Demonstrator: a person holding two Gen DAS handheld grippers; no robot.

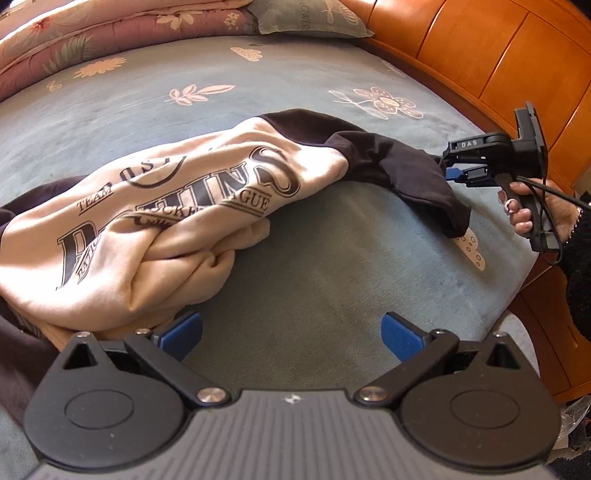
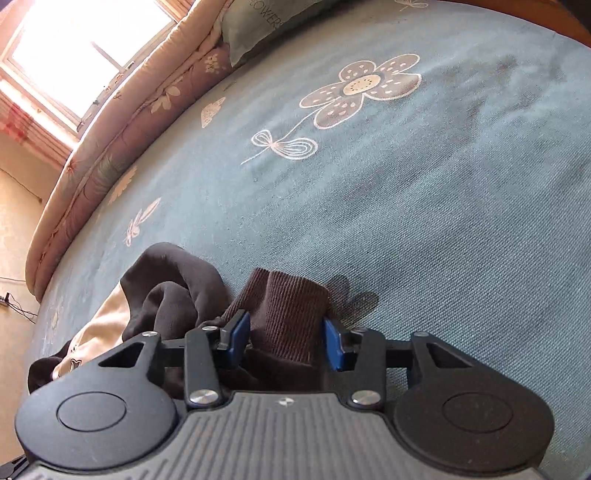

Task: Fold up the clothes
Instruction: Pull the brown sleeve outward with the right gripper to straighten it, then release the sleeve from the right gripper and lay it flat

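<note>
A cream sweatshirt with dark lettering and dark brown sleeves lies crumpled on the blue flowered bed cover. My left gripper is open just above the cover. Its left pad is against the bunched cream cloth and nothing is between the pads. One dark sleeve stretches right to my right gripper, held by a person's hand. In the right wrist view the right gripper has its blue pads pressed on both sides of the ribbed brown cuff. The rest of the sleeve bunches to its left.
An orange wooden bed frame runs along the right side. A grey-green pillow and a folded pink flowered quilt lie at the far end. A bright window is beyond the quilt. Bare bed cover spreads ahead of the right gripper.
</note>
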